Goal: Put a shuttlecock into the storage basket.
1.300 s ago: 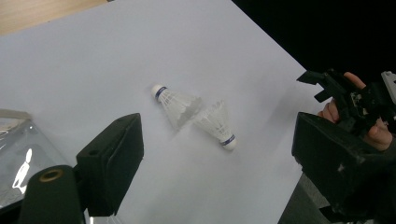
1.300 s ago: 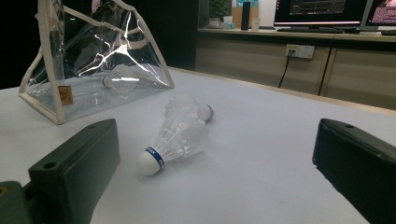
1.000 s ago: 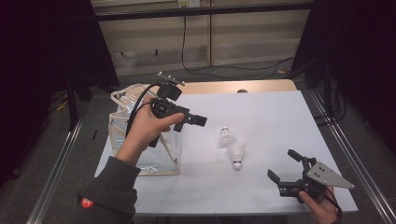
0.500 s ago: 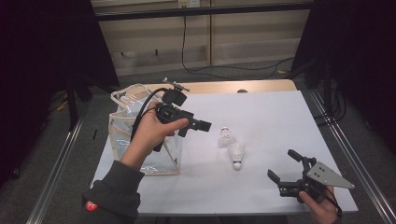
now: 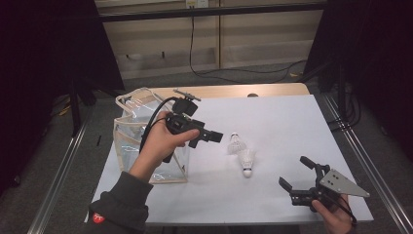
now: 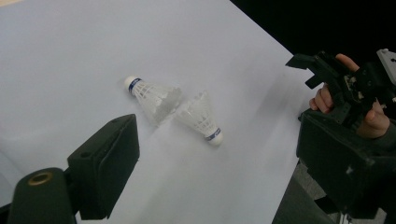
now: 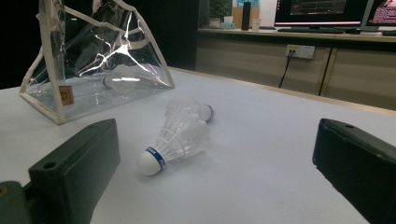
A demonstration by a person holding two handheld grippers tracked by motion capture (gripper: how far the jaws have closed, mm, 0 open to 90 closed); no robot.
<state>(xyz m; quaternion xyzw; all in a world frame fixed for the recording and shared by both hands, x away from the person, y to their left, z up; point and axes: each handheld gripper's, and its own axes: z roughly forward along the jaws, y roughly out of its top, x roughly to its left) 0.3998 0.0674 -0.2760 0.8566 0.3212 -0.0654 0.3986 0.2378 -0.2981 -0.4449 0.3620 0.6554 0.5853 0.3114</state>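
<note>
Two white shuttlecocks (image 5: 236, 144) (image 5: 248, 162) lie touching on the white table (image 5: 272, 117), feather skirts together, corks with blue bands pointing apart. In the left gripper view they are the far shuttlecock (image 6: 150, 94) and the near one (image 6: 201, 117). My left gripper (image 5: 210, 139) hovers just left of them, next to the clear bag (image 5: 141, 141), with its jaws open and empty. My right gripper (image 5: 295, 171) rests near the front right edge, open and empty, facing the nearest shuttlecock (image 7: 175, 135).
The clear bag (image 7: 93, 60) with cream trim stands open at the table's left; a white shuttlecock-like shape (image 7: 122, 81) lies inside it. A metal rail (image 5: 58, 170) runs along the table's left side, and another runs along the right. Cables lie on the floor beyond.
My left gripper has shifted a little to the right, from over the bag toward the shuttlecocks. The right gripper and both shuttlecocks have stayed put.
</note>
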